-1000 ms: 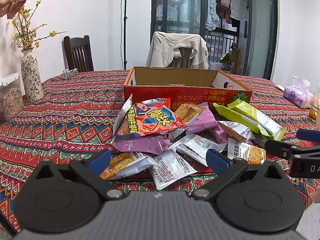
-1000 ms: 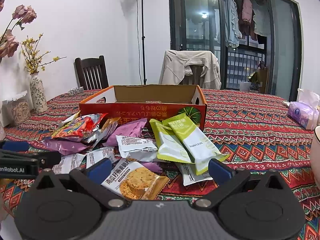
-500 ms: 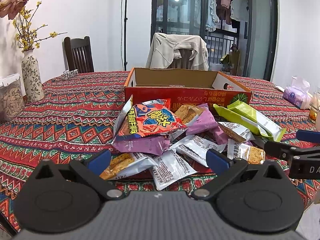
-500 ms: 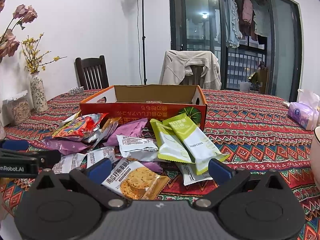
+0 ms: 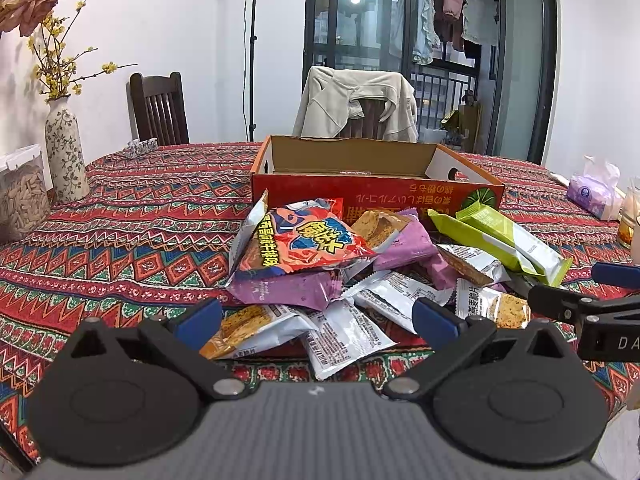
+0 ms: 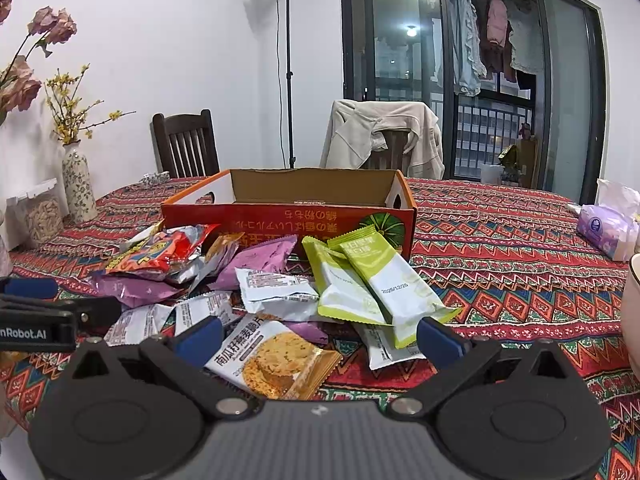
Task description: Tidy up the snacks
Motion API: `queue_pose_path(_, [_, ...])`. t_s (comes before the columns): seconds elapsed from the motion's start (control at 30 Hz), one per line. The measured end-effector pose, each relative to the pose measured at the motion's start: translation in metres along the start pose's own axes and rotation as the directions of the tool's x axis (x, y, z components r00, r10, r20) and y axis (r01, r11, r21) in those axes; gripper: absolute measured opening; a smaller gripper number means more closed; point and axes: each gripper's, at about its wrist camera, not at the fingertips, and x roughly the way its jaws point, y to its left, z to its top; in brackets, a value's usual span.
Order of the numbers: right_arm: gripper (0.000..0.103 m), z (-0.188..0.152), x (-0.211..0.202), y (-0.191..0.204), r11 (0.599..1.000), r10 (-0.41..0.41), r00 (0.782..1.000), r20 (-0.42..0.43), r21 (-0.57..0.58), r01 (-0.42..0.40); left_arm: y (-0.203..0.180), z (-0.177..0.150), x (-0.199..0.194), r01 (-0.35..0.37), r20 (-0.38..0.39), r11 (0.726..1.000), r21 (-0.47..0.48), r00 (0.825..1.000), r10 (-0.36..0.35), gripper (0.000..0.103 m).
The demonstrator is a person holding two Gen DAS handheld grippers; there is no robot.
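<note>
While both sets of jaws are spread wide and empty, the left gripper [image 5: 316, 320] and the right gripper [image 6: 318, 334] are held low at the near edge of the snack packets [image 5: 304, 240]. The packets are heaped on the tablecloth [image 5: 132, 232], directly in front of the open cardboard box [image 6: 288, 222].

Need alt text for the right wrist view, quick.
The right gripper, fingers open and empty, hovers over a snack pile on a patterned tablecloth, in front of an open orange cardboard box; two green packets lie nearest its right finger.
</note>
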Motion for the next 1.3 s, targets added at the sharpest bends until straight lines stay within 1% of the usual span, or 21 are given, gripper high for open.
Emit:
queue_pose_path(0.13, [0.103, -0.001, 0.0, 0.002, 1.0, 0.004, 1.0, -0.003, -0.009, -0.004, 0.002, -0.001, -0.001, 0.006, 0.003, 1.0, -0.003, 1.0, -0.006, 0.103])
queue_pose_path(0.33, [0.103, -0.003, 0.005, 0.006, 0.999, 0.026, 1.0, -0.016, -0.035, -0.026, 0.008, -0.002, -0.001, -0.008, -0.002, 1.0, -0.02, 1.0, 0.008, 0.103])
queue_pose_path(0.4, [0.101, -0.004, 0.007, 0.011, 0.997, 0.039, 0.999, -0.019, -0.062, -0.04, 0.012, -0.003, -0.002, -0.013, -0.003, 0.999, -0.029, 1.0, 0.013, 0.103])
queue_pose_path(0.47, [0.094, -0.007, 0.01, 0.017, 0.993, 0.057, 0.998, -0.024, -0.102, -0.059, 0.017, -0.004, -0.003, -0.014, -0.003, 0.999, -0.036, 1.0, 0.014, 0.103])
queue_pose_path(0.53, [0.09, -0.009, 0.013, 0.023, 0.986, 0.066, 0.997, -0.03, -0.152, -0.07, 0.021, -0.005, -0.004, -0.012, -0.001, 0.999, -0.039, 1.0, 0.012, 0.103])
queue_pose_path(0.67, [0.089, -0.011, 0.025, 0.034, 0.968, 0.074, 0.996, -0.051, -0.236, -0.084, 0.028, -0.01, -0.005, -0.024, -0.011, 0.999, -0.044, 1.0, 0.024, 0.103])
queue_pose_path(0.73, [0.089, -0.011, 0.032, 0.036, 0.959, 0.091, 0.993, -0.07, -0.264, -0.107, 0.032, -0.012, -0.004, -0.033, -0.02, 0.998, -0.049, 0.999, 0.032, 0.103])
queue_pose_path(0.87, [0.088, -0.013, 0.05, 0.034, 0.949, 0.117, 0.985, -0.128, -0.278, -0.149, 0.039, -0.016, -0.004, -0.043, -0.034, 0.997, -0.065, 0.999, 0.041, 0.103])
queue_pose_path(0.93, [0.081, -0.011, 0.053, 0.026, 0.954, 0.167, 0.976, -0.143, -0.227, -0.197, 0.043, -0.017, -0.004, -0.048, -0.039, 0.996, -0.074, 0.998, 0.046, 0.103])
queue_pose_path(0.97, [0.071, -0.012, 0.055, 0.023, 0.956, 0.178, 0.973, -0.147, -0.207, -0.206, 0.044, -0.017, -0.004, -0.05, -0.041, 0.996, -0.078, 0.998, 0.047, 0.103])
queue_pose_path(1.0, [0.067, -0.012, 0.054, 0.021, 0.956, 0.189, 0.971, -0.148, -0.196, -0.216, 0.046, -0.018, -0.004, -0.053, -0.043, 0.995, -0.083, 0.998, 0.05, 0.103])
queue_pose_path(1.03, [0.055, -0.013, 0.053, 0.02, 0.955, 0.206, 0.967, -0.148, -0.184, -0.231, 0.048, -0.018, -0.004, -0.055, -0.045, 0.995, -0.087, 0.998, 0.052, 0.103])
queue_pose_path(1.07, [0.049, -0.013, 0.052, 0.02, 0.955, 0.21, 0.966, -0.149, -0.18, -0.236, 0.049, -0.018, -0.003, -0.058, -0.048, 0.994, -0.09, 0.997, 0.054, 0.103])
queue_pose_path(1.13, [0.044, -0.015, 0.048, 0.022, 0.954, 0.207, 0.967, -0.147, -0.19, -0.233, 0.05, -0.018, -0.003, -0.061, -0.056, 0.993, -0.098, 0.997, 0.056, 0.103])
queue_pose_path(1.17, [0.038, -0.014, 0.046, 0.022, 0.955, 0.204, 0.968, -0.144, -0.19, -0.23, 0.051, -0.018, -0.002, -0.06, -0.058, 0.993, -0.1, 0.997, 0.054, 0.103])
queue_pose_path(1.2, [0.036, -0.014, 0.042, 0.021, 0.956, 0.208, 0.969, -0.136, -0.182, -0.231, 0.051, -0.018, -0.002, -0.06, -0.06, 0.993, -0.102, 0.997, 0.054, 0.103])
queue_pose_path(1.3, [0.027, -0.011, 0.03, 0.02, 0.96, 0.219, 0.971, -0.097, -0.158, -0.233, 0.052, -0.017, -0.001, -0.064, -0.063, 0.992, -0.108, 0.996, 0.057, 0.103])
